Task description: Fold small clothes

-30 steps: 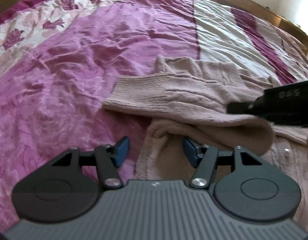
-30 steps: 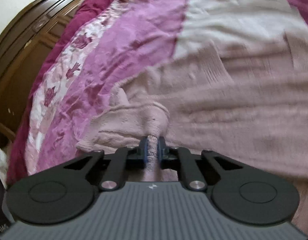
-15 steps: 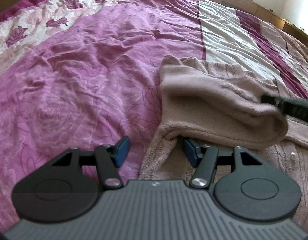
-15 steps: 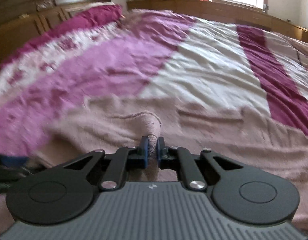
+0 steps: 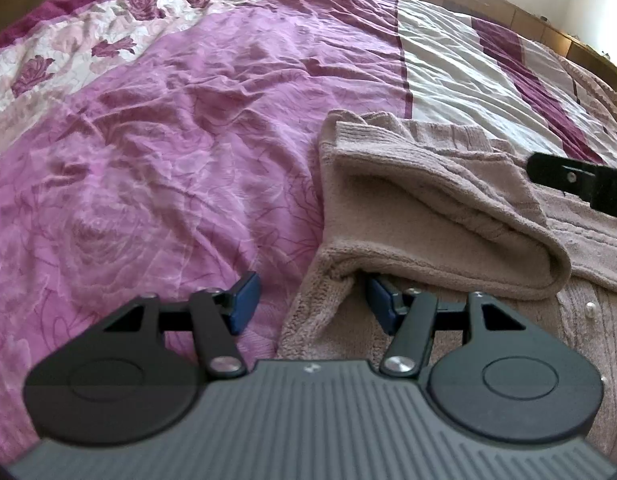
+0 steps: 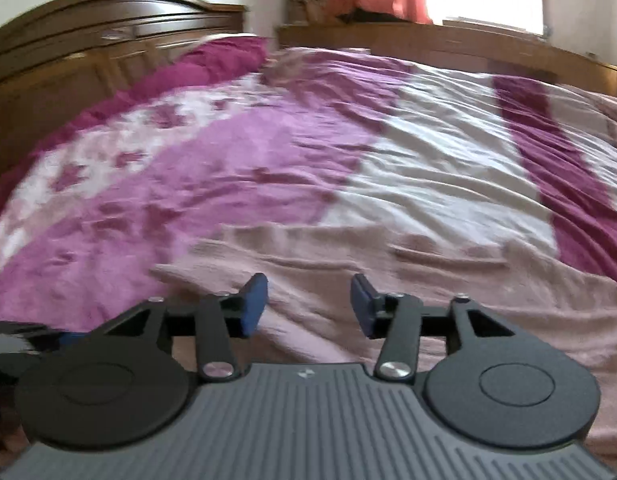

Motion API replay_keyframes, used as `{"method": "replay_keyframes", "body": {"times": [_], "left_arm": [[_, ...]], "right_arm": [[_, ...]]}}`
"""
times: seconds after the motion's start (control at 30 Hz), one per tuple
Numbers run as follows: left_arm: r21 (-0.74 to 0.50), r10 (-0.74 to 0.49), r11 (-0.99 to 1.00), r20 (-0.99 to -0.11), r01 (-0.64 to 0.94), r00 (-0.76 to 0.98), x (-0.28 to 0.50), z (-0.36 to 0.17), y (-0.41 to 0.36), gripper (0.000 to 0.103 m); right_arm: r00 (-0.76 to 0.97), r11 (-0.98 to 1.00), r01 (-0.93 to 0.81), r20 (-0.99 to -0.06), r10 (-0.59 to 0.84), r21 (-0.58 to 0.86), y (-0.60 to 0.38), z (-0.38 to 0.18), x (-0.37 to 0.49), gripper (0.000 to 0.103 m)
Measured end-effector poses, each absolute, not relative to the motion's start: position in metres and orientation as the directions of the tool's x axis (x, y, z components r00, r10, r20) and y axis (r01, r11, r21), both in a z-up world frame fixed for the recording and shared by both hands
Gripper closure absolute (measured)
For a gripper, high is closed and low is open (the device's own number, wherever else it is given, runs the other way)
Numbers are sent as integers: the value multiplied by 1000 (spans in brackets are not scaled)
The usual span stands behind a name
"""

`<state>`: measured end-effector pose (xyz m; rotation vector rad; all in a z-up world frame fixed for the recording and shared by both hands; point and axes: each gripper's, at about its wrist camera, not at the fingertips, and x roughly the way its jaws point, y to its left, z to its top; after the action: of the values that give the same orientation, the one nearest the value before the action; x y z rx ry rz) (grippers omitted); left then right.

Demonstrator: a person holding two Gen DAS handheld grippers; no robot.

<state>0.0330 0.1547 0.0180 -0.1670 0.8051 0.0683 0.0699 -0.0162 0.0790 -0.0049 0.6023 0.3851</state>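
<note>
Left wrist view: dusty-pink knitted cardigan (image 5: 448, 200) lies on the purple floral bedspread (image 5: 168, 140) at three o'clock, sleeve folded over. Left hand-held gripper (image 5: 310, 308) straddles its hem, half-open, gripping nothing. Right hand-held gripper (image 6: 306, 304) is opening, empty; best withdraw it cleanly without dragging the sleeve.

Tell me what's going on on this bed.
A person with a two-finger tool in each hand is folding a pinkish-beige knit cardigan on a purple floral bedspread. One sleeve lies folded across the body. The right tool is opening, nothing between its pads; the left tool is open at the cardigan's edge.
</note>
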Motion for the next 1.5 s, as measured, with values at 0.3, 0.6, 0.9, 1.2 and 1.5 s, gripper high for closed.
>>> {"method": "replay_keyframes", "body": {"times": [0.3,0.6,0.9,1.2,1.5], "left_arm": [[-135,-9,983,-717,-126,697,32,17,156,42],[-134,-7,983,-713,-127,701,32,15,155,42],[-131,-4,983,-711,-127,704,31,15,154,42],[-135,-6,982,-711,-129,703,31,15,155,42],[-137,-4,982,-711,-134,703,31,15,155,42]], "right_arm": [[688,875,-478,-589,425,73,23,64,74,42],[692,875,-483,-597,406,35,41,48,91,42],[740,898,-436,-548,390,51,42,53,94,93],[797,923,-322,-466,384,210,-10,90,100,96],[874,942,-163,-400,276,293,-109,131,91,96]]}}
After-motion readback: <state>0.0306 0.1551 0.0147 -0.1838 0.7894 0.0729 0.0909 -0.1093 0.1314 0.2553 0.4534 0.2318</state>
